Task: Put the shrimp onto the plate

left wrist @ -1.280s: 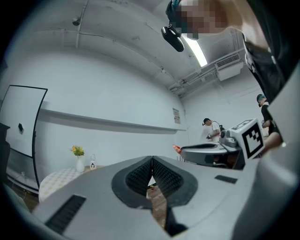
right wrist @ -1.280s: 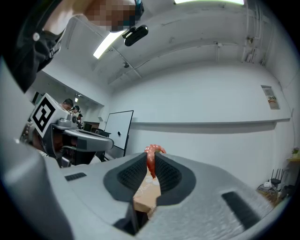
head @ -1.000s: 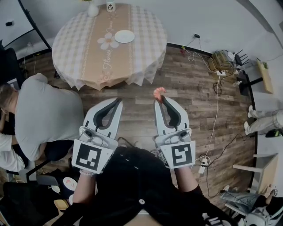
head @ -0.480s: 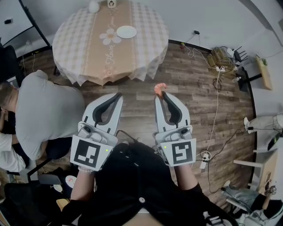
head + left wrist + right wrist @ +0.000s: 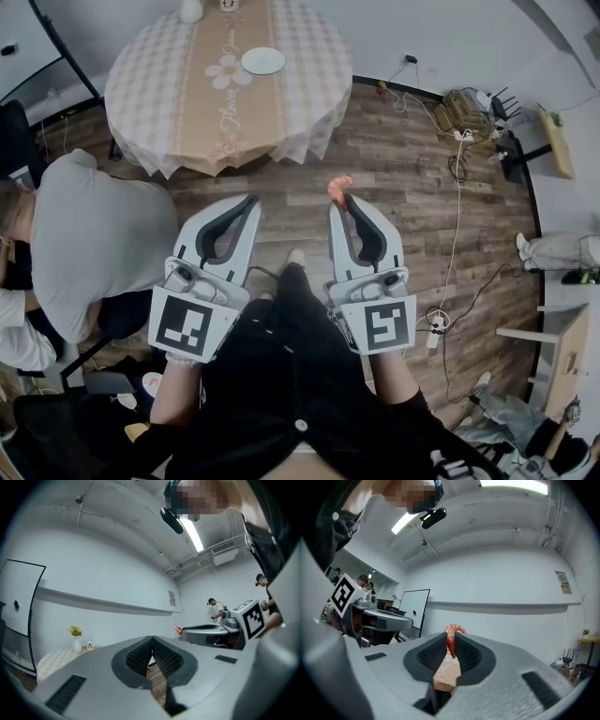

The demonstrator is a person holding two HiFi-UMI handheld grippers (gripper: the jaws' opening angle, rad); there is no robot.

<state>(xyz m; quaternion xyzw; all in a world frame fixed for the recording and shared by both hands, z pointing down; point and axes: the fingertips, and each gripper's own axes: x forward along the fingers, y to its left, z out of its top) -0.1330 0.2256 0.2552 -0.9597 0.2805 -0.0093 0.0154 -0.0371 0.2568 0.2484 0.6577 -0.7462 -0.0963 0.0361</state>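
Observation:
An orange-red shrimp (image 5: 339, 187) sticks out of the tips of my right gripper (image 5: 343, 199), which is shut on it; the shrimp (image 5: 451, 639) shows pinched between the dark pads in the right gripper view. My left gripper (image 5: 250, 202) is held level beside it, shut with nothing between its pads (image 5: 152, 654). A small white plate (image 5: 263, 61) lies on the round table (image 5: 150, 75) with a checked cloth and tan runner, far ahead of both grippers. From the left gripper view, the right gripper (image 5: 180, 630) and the shrimp (image 5: 177, 629) appear at the right.
A person in a grey shirt (image 5: 94, 244) crouches at the left, close to my left gripper. Cables and a power strip (image 5: 466, 127) lie on the wood floor at the right. A white vase (image 5: 191, 9) stands at the table's far edge.
Both grippers have come a little nearer the table, which has shifted slightly in the view. The shrimp stays pinched in the right gripper.

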